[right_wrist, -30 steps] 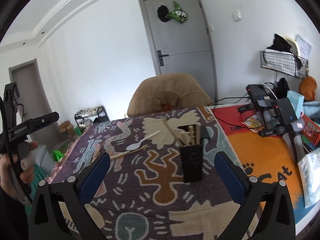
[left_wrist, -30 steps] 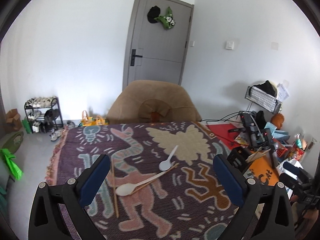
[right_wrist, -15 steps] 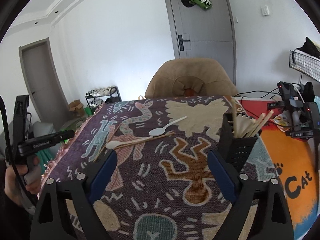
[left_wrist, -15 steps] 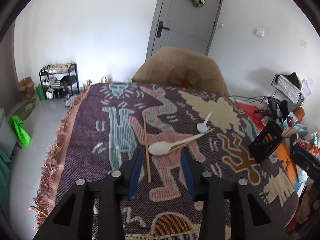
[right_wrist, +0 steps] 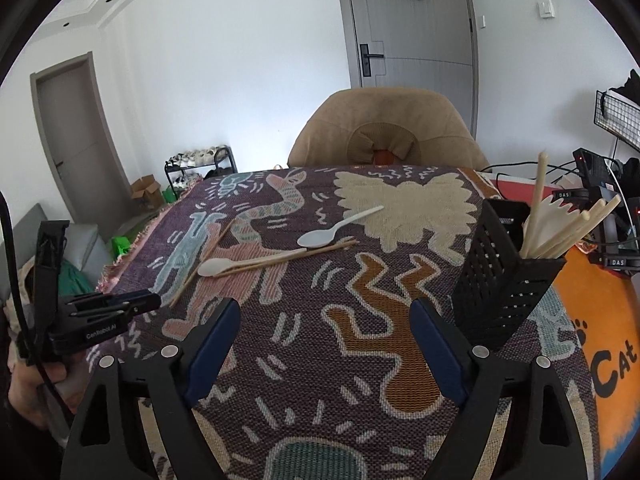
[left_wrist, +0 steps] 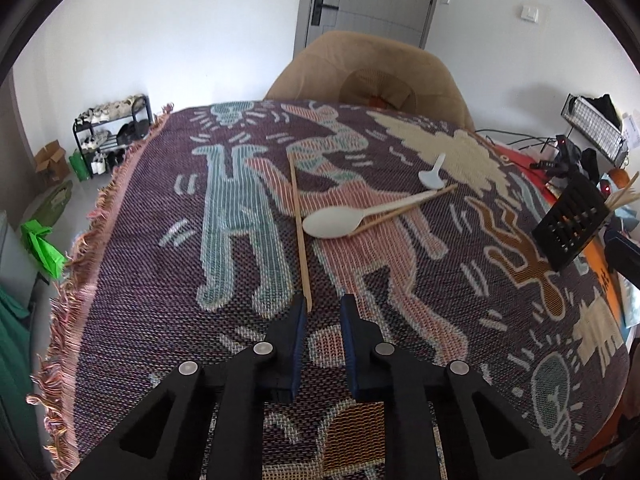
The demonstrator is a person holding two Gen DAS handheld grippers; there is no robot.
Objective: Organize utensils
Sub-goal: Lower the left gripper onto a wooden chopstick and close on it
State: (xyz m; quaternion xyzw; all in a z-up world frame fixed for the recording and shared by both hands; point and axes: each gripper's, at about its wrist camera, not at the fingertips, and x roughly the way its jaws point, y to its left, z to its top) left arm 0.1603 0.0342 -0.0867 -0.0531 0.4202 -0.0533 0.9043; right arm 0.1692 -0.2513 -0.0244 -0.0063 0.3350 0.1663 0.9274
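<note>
Patterned woven blanket [left_wrist: 240, 240], tan chair [right_wrist: 384, 128], grey door [right_wrist: 408, 20], shoe rack [left_wrist: 112, 128]

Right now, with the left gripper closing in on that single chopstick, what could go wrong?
1. The left gripper has its fingers only narrowly apart at the very tip of the lone chopstick; held that far out, it may swing or slip.
2. Farther along, the chopstick lies against the bowl of the cream spoon, so lifting could nudge the spoon and the second chopstick beside it.
3. The black utensil holder sits beside the open right gripper and could be knocked.
</note>
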